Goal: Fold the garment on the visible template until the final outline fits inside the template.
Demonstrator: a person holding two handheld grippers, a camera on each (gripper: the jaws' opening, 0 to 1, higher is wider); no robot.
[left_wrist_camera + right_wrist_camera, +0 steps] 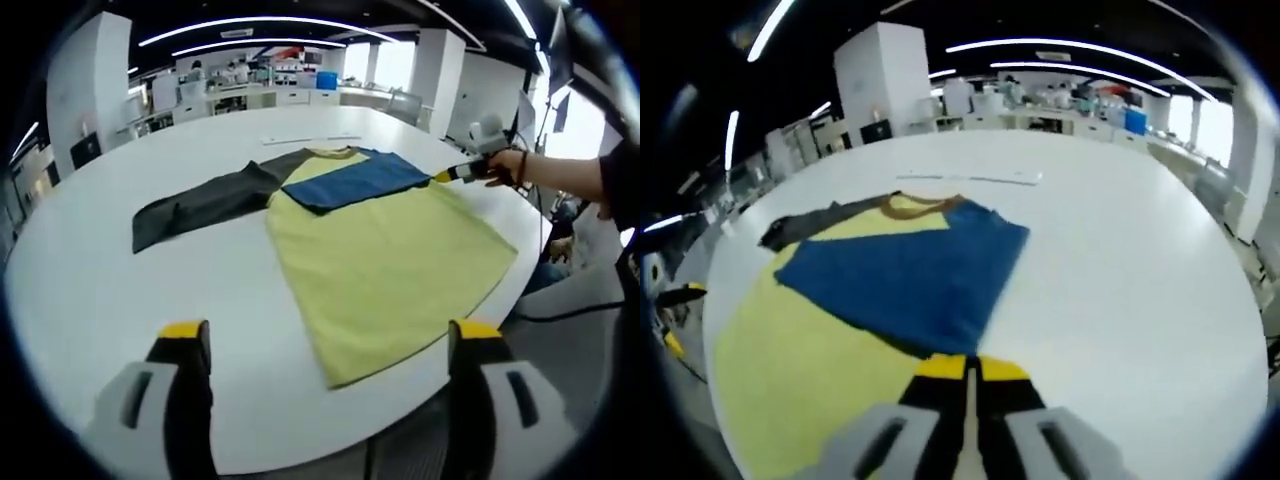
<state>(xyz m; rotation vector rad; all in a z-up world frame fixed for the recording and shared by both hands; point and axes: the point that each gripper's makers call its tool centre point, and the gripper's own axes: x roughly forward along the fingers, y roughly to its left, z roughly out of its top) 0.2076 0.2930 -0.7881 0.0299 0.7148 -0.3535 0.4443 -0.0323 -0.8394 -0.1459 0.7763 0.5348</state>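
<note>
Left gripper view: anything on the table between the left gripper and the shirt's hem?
Nothing. In the left gripper view, only bare white table lies between the open left gripper and the yellow shirt.

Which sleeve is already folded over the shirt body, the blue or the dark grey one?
The blue sleeve: it lies across the yellow body, gripped by the right tool. The dark grey sleeve lies spread out on the table.
</note>
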